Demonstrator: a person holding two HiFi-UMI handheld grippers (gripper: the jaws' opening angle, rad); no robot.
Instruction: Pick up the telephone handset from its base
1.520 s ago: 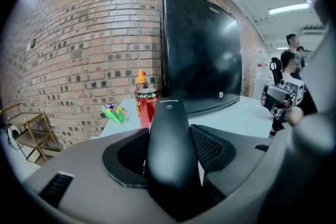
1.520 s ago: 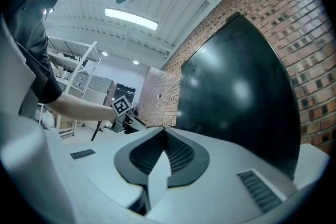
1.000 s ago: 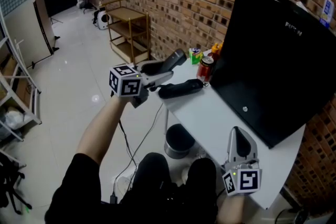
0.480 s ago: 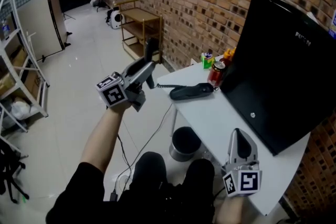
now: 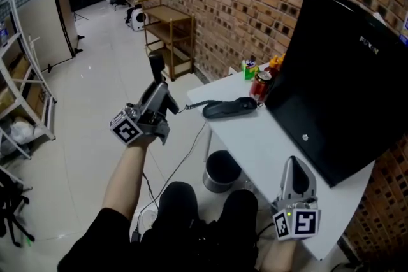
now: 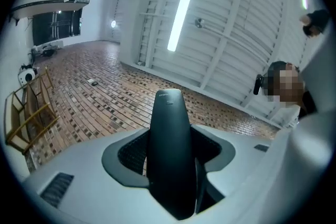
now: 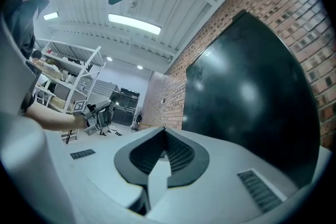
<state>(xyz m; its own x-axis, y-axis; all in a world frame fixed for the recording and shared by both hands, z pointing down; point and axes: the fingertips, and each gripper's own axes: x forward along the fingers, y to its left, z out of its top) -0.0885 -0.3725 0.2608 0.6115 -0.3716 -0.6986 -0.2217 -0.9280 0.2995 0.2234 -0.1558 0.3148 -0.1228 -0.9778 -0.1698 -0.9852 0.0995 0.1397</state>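
Note:
My left gripper (image 5: 162, 96) is out to the left of the white table (image 5: 268, 150), over the floor, shut on the black telephone handset (image 5: 155, 68), which points steeply upward. In the left gripper view the handset (image 6: 170, 149) fills the gap between the pads of the left gripper (image 6: 170, 134). The dark phone base (image 5: 229, 108) lies on the table's far left corner, apart from the handset, with a coiled cord (image 5: 192, 106) at its left end. The right gripper (image 5: 292, 166) rests at the table's near edge, jaws together and empty; its pads meet in the right gripper view (image 7: 164, 134).
A large black monitor (image 5: 338, 73) leans on the brick wall along the table's right side. A red can (image 5: 261, 83) and small green and orange items (image 5: 248, 67) stand behind the base. A dark bin (image 5: 220, 170) sits under the table; a wooden trolley (image 5: 167, 35) stands beyond.
The left gripper has carried the handset leftward away from the table and tipped it from near level to steeply upward. The base and the right gripper have stayed put.

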